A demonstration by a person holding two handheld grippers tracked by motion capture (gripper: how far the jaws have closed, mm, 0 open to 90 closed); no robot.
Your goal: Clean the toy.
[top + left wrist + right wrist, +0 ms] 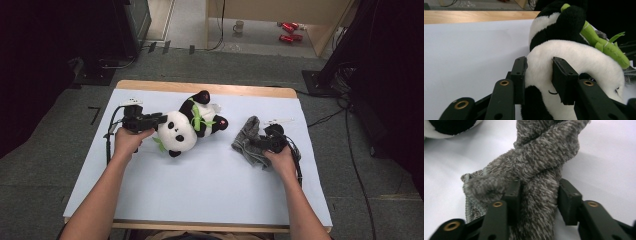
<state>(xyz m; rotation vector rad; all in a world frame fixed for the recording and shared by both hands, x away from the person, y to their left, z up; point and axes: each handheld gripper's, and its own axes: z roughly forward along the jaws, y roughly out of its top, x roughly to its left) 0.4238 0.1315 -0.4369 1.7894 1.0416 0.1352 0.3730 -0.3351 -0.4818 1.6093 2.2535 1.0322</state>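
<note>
A black-and-white plush panda holding a green bamboo sprig lies on its side on the pale table cover, left of centre. My left gripper comes in from the left, shut on the panda's white head. In the left gripper view both pads press into the plush, which bulges wider above them. A crumpled grey knitted cloth lies to the right of the panda. My right gripper is at its near end. In the right gripper view the cloth runs between the open jaws, with a slit of table beside the right pad.
The table's wooden far edge runs close behind the panda. On the floor beyond stand a mug and red cans. Cables trail on the carpet to the right. Dark equipment stands at both far corners.
</note>
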